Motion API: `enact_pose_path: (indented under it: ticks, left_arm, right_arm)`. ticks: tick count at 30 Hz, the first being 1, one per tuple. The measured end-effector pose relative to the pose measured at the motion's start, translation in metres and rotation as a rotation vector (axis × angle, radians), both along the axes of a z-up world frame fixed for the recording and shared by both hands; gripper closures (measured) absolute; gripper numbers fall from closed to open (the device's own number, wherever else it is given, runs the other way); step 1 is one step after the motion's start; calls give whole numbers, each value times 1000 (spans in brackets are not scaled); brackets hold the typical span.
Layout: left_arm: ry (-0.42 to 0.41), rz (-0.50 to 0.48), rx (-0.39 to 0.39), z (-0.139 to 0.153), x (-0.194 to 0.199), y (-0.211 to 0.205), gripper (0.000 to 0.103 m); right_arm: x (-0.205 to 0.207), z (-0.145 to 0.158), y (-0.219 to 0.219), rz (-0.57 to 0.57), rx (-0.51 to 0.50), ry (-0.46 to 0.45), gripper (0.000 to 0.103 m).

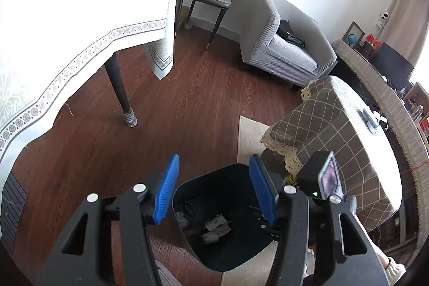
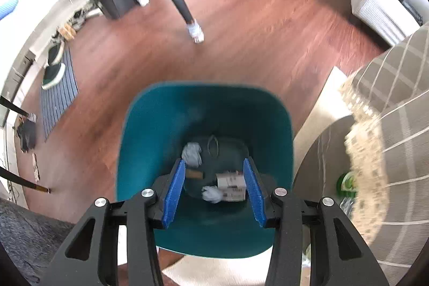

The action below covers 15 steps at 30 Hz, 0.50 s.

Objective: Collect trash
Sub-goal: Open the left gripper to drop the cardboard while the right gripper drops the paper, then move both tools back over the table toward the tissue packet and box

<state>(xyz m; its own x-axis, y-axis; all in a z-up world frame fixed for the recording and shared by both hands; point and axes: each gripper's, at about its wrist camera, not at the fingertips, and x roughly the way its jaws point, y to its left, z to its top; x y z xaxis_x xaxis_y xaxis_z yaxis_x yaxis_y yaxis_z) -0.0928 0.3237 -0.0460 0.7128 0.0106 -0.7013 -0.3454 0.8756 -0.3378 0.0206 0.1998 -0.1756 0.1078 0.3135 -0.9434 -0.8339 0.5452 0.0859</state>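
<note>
A teal trash bin (image 2: 161, 122) stands on the wood floor, and it also shows in the left wrist view (image 1: 236, 253). Inside lie a small white carton (image 2: 232, 185), crumpled white tissue (image 2: 211, 194), a grey wad (image 2: 191, 153) and a dark tube (image 1: 194, 208). My right gripper (image 2: 214, 192) is open and empty, directly over the bin's mouth. My left gripper (image 1: 214, 189) is open and empty, above the bin. The right gripper's black body with a phone (image 1: 321, 178) shows in the left wrist view.
A table with a white cloth (image 1: 80, 18) and dark legs (image 1: 120, 95) stands to the left. A checked-cloth coffee table (image 1: 335, 138) is right of the bin, on a cream rug (image 1: 249, 136). A grey armchair (image 1: 284, 44) is behind. Shoes on a striped mat (image 2: 56, 93) lie far left.
</note>
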Motion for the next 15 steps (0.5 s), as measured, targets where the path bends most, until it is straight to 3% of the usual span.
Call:
enact_pose_path:
  ticks: [8,15]
  left_arm:
    - [-60,9,20,23,7,-14,45]
    - [-105,7,33,37,17,-35,45]
  right_arm:
    - [-5,76,-13,31,181,-88,57]
    - [3,134,-47,-7,300,-166,57]
